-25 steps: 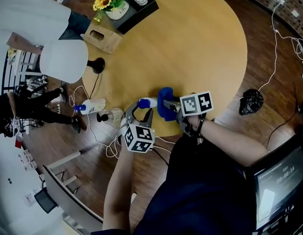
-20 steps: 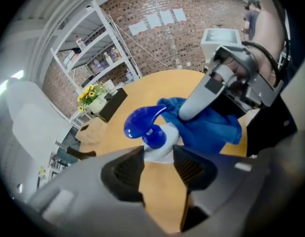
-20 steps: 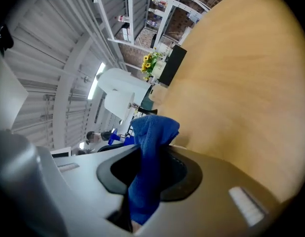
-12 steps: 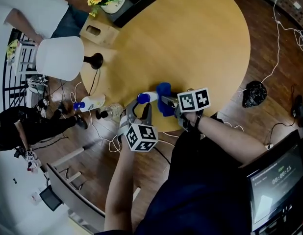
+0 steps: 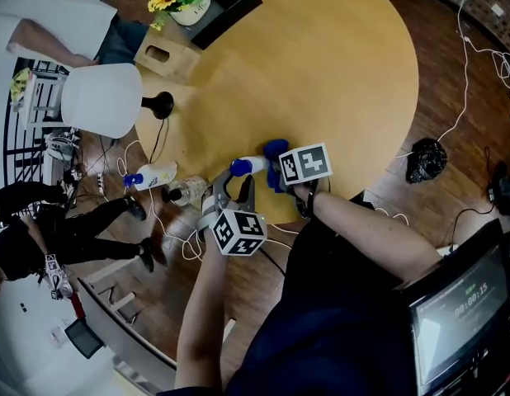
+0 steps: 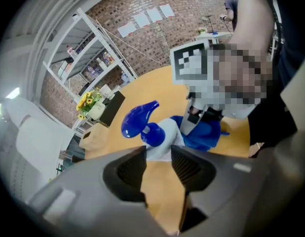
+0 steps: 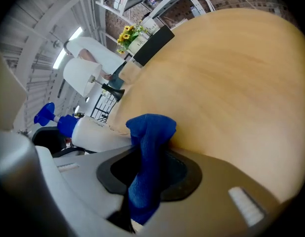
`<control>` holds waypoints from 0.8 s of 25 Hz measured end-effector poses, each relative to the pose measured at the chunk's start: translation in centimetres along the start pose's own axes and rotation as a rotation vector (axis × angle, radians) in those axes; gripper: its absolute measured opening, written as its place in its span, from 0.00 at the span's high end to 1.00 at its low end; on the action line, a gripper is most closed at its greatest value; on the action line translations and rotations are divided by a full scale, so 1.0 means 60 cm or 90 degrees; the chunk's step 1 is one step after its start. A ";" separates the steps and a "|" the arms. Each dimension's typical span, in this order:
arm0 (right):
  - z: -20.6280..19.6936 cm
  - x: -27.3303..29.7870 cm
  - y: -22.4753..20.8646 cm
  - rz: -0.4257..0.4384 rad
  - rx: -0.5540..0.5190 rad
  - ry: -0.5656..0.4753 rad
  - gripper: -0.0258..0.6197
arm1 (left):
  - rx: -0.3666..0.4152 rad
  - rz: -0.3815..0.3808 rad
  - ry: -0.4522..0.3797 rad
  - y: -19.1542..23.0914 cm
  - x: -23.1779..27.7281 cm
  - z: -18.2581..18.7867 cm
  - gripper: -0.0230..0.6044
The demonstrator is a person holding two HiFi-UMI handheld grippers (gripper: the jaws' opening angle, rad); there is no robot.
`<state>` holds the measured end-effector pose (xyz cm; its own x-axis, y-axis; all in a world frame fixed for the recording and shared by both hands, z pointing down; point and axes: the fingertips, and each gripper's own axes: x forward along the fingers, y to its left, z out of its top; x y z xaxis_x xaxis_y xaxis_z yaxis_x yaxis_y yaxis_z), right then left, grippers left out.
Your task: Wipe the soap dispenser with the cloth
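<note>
The round table (image 5: 321, 73) was seen filling the upper middle of the head view. At its lower edge, the white soap dispenser (image 5: 248, 167) was clamped between the jaws of the left gripper (image 6: 158, 154). The blue cloth (image 7: 148, 132) was pinched in the right gripper (image 7: 147, 174), just beside the soap dispenser.

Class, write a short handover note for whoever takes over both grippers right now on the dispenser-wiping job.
Left gripper: shut on the dispenser, at the near edge of the table.
Right gripper: shut on the cloth, which is right beside the dispenser's white body; contact can't be confirmed.
Done: both things are gripped and the cloth is at the dispenser.
Left: probably all the wiping. Rub the cloth over the body and the pump, then set both down.
</note>
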<state>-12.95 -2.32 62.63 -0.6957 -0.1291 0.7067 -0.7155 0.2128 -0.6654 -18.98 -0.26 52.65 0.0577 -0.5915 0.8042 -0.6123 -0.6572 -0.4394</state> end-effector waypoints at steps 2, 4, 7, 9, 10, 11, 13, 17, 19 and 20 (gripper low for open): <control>-0.001 0.002 -0.002 -0.022 -0.007 0.002 0.80 | -0.010 -0.006 0.006 -0.002 0.000 -0.002 0.71; 0.002 0.003 -0.002 -0.021 -0.003 -0.003 0.80 | -0.019 -0.011 0.011 -0.002 -0.003 -0.003 0.71; 0.021 0.000 0.006 0.013 0.023 -0.038 0.80 | -0.022 -0.012 0.016 -0.005 -0.010 -0.004 0.71; 0.040 -0.003 0.014 0.055 0.040 -0.069 0.80 | -0.020 -0.017 0.017 -0.011 -0.015 -0.004 0.71; 0.049 -0.007 0.019 0.080 0.045 -0.081 0.80 | -0.021 -0.020 0.017 -0.013 -0.018 -0.004 0.71; 0.058 -0.016 0.026 0.108 0.047 -0.092 0.80 | -0.026 -0.020 0.015 -0.014 -0.020 -0.003 0.71; 0.077 -0.043 0.043 0.163 0.041 -0.114 0.80 | -0.048 -0.015 0.005 -0.006 -0.025 -0.004 0.69; 0.111 -0.118 0.086 0.254 0.031 -0.175 0.80 | -0.117 -0.039 -0.022 0.013 -0.026 -0.010 0.54; 0.119 -0.141 0.110 0.295 0.022 -0.194 0.80 | -0.117 -0.071 -0.021 0.012 -0.016 -0.012 0.51; 0.120 -0.144 0.121 0.309 0.014 -0.196 0.80 | -0.107 -0.091 -0.018 0.008 -0.011 -0.012 0.51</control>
<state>-12.59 -6.60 49.94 -0.9291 -0.2983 0.2184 -0.3082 0.2986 -0.9032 -19.86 0.17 52.18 0.1735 -0.5124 0.8411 -0.7191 -0.6494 -0.2473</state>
